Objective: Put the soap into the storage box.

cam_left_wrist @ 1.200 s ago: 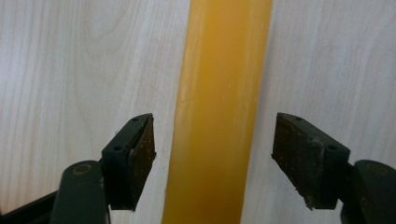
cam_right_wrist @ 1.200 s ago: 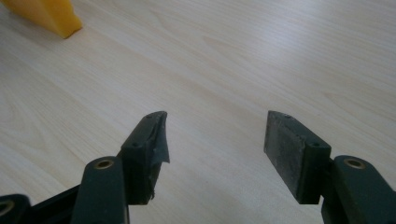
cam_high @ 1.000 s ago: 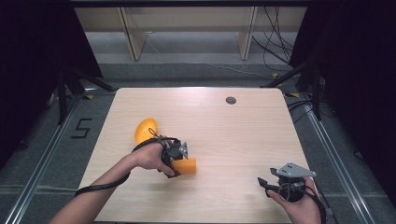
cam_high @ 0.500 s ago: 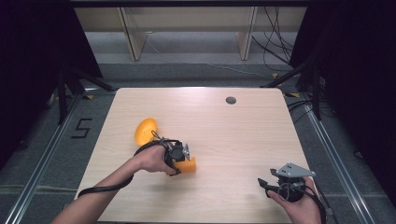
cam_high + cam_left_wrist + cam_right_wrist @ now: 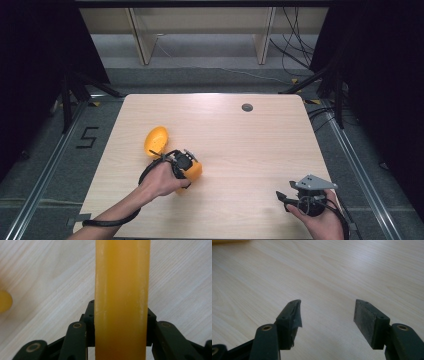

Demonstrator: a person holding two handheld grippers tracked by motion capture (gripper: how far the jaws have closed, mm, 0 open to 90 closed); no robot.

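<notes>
Left tool pinching orange block near bench left edge, ready to lift; right tool spread, idle.

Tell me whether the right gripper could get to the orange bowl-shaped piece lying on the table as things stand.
Probably yes, with a long reach. The right gripper sits open near the table's right front corner, with bare wood between. The orange bowl-shaped piece lies far left, just beyond the left gripper, which is shut on another orange piece.

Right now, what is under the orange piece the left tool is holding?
In the left gripper view, bare wooden table shows on both sides of the orange piece, which the left tool clamps. The strip of table directly behind the piece is covered, so contact cannot be told.
</notes>
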